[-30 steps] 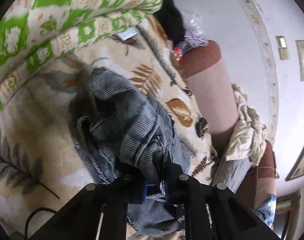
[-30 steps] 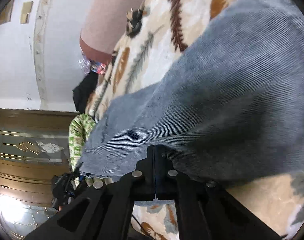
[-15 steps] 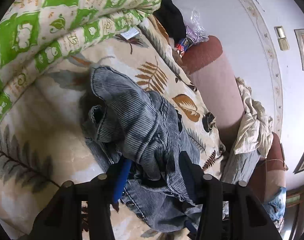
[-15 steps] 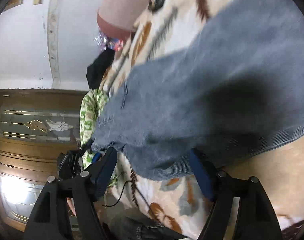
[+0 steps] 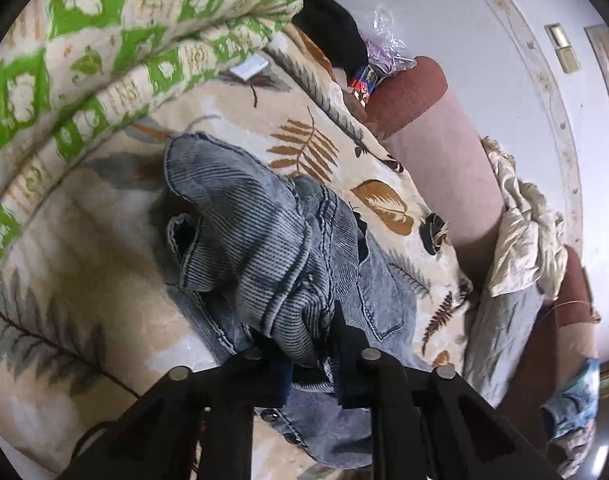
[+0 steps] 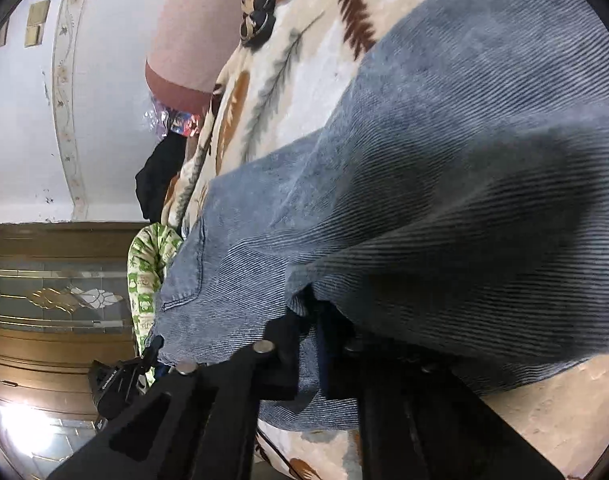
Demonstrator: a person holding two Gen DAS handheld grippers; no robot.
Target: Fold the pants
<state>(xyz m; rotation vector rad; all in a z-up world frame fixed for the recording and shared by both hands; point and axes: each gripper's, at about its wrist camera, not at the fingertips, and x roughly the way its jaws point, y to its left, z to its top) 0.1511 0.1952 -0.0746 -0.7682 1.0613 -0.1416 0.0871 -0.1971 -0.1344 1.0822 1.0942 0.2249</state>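
The pants (image 5: 264, 248) are blue-grey ribbed denim, bunched on a leaf-patterned bedspread (image 5: 64, 280). In the left wrist view my left gripper (image 5: 304, 344) is shut on a rolled fold of the pants, with the hem and waist buttons spread below it. In the right wrist view the pants (image 6: 444, 168) fill most of the frame, draped over the bedspread (image 6: 288, 64). My right gripper (image 6: 312, 328) is shut on a folded edge of the cloth. The left gripper (image 6: 116, 380) shows small at the far end of the pants.
A green-and-white quilt (image 5: 84, 52) lies rolled at the upper left. A pink bolster (image 5: 436, 148) with a maroon end lies along the wall. Black cloth (image 5: 328, 32), a plastic bag (image 5: 384, 52) and crumpled cream fabric (image 5: 524, 240) lie nearby. A wooden glass-paneled door (image 6: 44, 300) stands beyond the bed.
Both grippers were shut a second ago, opened wide half a second ago, and have closed again on new folds of the pants.
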